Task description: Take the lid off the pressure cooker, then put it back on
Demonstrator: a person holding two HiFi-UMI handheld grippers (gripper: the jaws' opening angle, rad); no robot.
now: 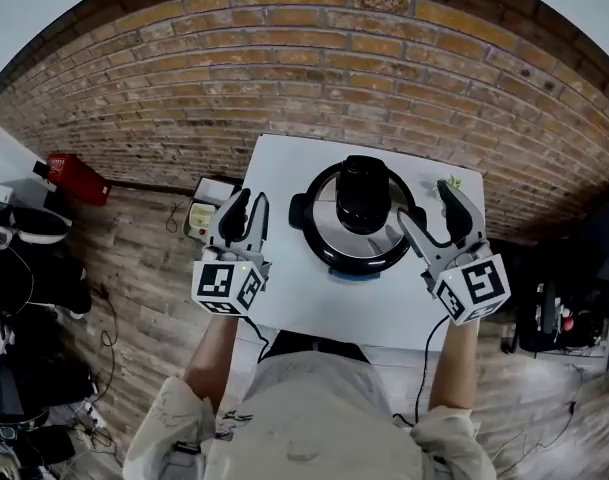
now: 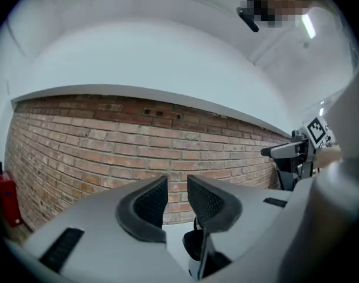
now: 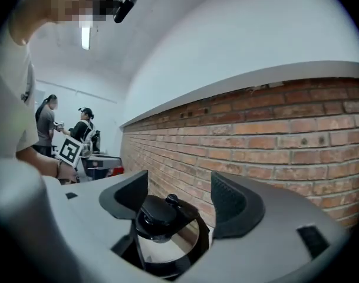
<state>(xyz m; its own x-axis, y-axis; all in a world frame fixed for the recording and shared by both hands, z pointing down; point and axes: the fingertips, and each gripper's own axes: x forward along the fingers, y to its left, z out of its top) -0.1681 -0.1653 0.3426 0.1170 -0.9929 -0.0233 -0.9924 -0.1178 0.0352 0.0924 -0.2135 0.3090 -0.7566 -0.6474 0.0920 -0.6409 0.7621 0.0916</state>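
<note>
Brick wall (image 1: 304, 58) runs across the back of the room above a wooden floor (image 1: 134, 258). At the far left a red object (image 1: 76, 178) lies on the floor by the wall. Nearer the middle, a small beige box (image 1: 202, 213) sits on the floor just beside the white counter (image 1: 284, 303).

The left hand-held gripper (image 1: 246, 208) is held over the counter's left edge, apart from the cooker. In the left gripper view its (image 2: 177, 184) jaws stand only a narrow gap apart. Nothing but wall shows between them, so it holds nothing.

The pressure cooker (image 1: 319, 253) stands toward the back of the counter, about midway across. Its lid (image 1: 329, 218) is on, and a tall black knob (image 1: 362, 193) rises from the lid's centre.

The right hand-held gripper (image 1: 427, 205) is just to the right of the cooker, with one jaw near the pot's rim. In the right gripper view its (image 3: 178, 184) jaws are spread wide. The lid (image 3: 158, 217) shows low in the gap, but neither pad presses on it, so this gripper is empty too.

A small green thing (image 1: 452, 182) lies at the counter's far right corner, partly hidden behind that gripper.
</note>
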